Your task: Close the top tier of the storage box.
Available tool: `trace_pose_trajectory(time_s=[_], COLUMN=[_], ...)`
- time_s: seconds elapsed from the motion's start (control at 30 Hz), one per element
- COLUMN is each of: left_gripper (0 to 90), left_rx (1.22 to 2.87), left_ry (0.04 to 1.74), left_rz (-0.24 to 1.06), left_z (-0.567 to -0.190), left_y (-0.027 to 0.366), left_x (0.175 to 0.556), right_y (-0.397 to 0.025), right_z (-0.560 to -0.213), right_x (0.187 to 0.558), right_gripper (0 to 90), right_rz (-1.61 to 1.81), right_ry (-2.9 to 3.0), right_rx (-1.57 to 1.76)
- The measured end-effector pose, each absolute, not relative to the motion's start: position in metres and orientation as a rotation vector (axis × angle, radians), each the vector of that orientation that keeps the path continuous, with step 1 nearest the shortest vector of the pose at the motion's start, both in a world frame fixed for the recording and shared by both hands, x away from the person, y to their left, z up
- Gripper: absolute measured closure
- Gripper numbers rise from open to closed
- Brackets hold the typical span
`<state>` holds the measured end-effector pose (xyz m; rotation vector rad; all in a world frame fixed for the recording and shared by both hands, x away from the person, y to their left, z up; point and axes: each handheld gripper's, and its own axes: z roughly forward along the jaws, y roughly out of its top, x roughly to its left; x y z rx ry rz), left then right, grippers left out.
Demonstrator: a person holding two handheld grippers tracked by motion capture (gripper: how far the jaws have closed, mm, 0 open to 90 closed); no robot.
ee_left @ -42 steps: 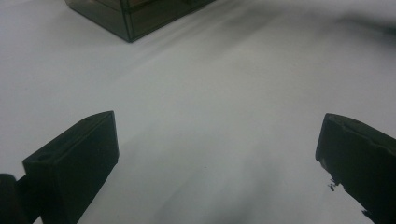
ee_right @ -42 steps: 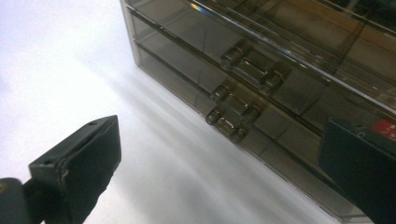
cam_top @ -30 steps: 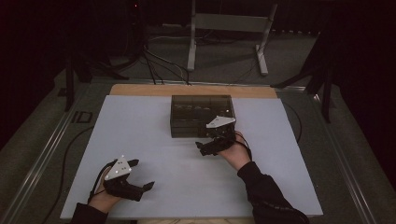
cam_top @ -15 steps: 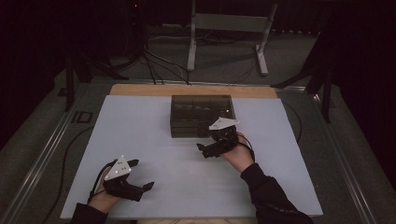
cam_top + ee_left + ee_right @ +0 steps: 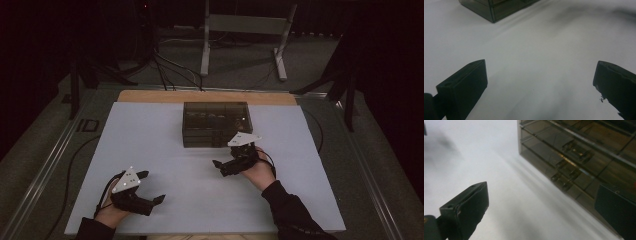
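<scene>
We judge the work to be at its very start: the dark, see-through drawer box (image 5: 216, 124) stands near the far middle of the white worktop (image 5: 150, 150), and in the right gripper view its stacked drawers (image 5: 574, 157) all look pushed in, with their small handles flush in a row. Our right gripper (image 5: 226, 167) sits just in front of the box's right front corner, close but not touching, its jaws spread wide with nothing between them. Our left gripper (image 5: 150, 187) rests well apart from the box, near the front left of the worktop, jaws likewise spread and empty; in its own view the box corner (image 5: 492, 10) is far off. Nothing has been pulled out or gripped, so reaching a handle, pinching it and drawing a drawer open all seem left to do.
</scene>
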<state>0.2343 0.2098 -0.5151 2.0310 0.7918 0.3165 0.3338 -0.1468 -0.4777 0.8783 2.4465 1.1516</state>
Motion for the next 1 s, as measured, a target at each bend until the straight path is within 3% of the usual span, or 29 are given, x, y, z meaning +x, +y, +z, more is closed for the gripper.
trace_pose_trajectory(time_s=[1.0], left_gripper=[0.1], left_rx=[2.029], left_ry=[0.791], left_rz=[0.317], left_z=[-0.514], left_y=[0.21], left_x=[0.234], right_y=[-0.18], right_z=[-0.499], right_x=[0.29], right_gripper=[0.3], right_rz=[1.143], right_ry=[2.518], right_rx=[0.745])
